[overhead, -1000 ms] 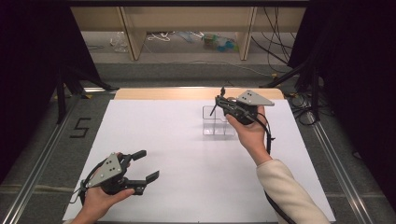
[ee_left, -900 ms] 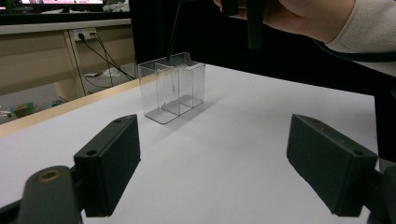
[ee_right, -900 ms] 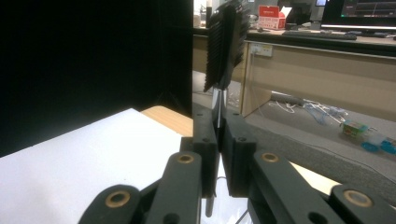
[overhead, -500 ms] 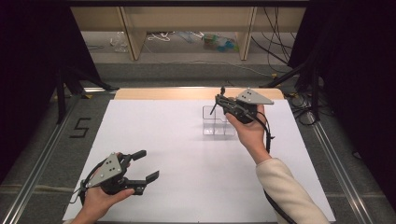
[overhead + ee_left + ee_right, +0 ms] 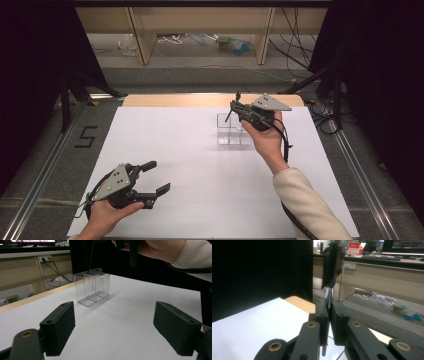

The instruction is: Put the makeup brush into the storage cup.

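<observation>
A clear plastic box with inner dividers [image 5: 232, 132] [image 5: 92, 286] stands on the far middle of the white table [image 5: 200, 150]. Just above its right side a hand holds my right gripper [image 5: 235, 106] [image 5: 329, 307], shut on a thin tool. The tool's black ribbed head [image 5: 332, 262] rises past the jaws, and its slim stem [image 5: 228, 116] [image 5: 91, 258] slants down toward the box. Whether the stem's tip touches the box I cannot tell. My left gripper [image 5: 153, 176] [image 5: 113, 331] rests low near the front left of the table, open, nothing between its pads, pointing at the box.
A strip of wooden tabletop [image 5: 200, 100] shows beyond the white sheet. Behind it stand a wooden shelf frame [image 5: 145, 35] and loose cables [image 5: 175, 39] on the floor. Metal rails [image 5: 45, 170] run along both sides of the table. Black curtains hang left and right.
</observation>
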The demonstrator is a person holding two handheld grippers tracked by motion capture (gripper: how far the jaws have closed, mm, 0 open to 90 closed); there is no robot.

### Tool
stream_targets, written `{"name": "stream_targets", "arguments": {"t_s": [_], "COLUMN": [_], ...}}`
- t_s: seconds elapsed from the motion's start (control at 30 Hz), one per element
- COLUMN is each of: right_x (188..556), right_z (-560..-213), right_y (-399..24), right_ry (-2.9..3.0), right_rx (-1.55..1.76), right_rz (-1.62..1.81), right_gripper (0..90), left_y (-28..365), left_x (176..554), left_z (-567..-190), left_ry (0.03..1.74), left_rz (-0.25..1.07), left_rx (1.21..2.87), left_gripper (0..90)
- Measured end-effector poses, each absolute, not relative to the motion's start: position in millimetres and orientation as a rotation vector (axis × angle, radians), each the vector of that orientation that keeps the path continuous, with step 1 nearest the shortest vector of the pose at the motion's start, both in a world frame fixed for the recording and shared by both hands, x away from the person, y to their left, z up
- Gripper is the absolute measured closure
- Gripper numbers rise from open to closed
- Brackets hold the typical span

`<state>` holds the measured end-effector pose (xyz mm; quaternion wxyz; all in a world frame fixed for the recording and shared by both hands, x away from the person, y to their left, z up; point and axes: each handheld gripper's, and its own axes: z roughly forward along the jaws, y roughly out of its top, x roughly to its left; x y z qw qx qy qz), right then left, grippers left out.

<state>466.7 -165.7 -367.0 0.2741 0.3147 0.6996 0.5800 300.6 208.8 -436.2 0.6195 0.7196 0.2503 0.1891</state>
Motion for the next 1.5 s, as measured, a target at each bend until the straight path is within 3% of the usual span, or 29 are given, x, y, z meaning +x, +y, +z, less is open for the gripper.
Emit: {"name": "stream_targets", "arguments": {"t_s": [1.5], "right_x": [479], "right_z": [-378], "right_y": [-155], "right_ry": [1.916], "right_rx": [0.865], "right_rz": [1.509], "right_gripper": [85.3], "left_y": [210], "left_x": [301], "left_z": [-436], "left_ry": [0.572], "left_rz": [0.439], "left_rx": [1.656], "left_gripper": [17.7]}}
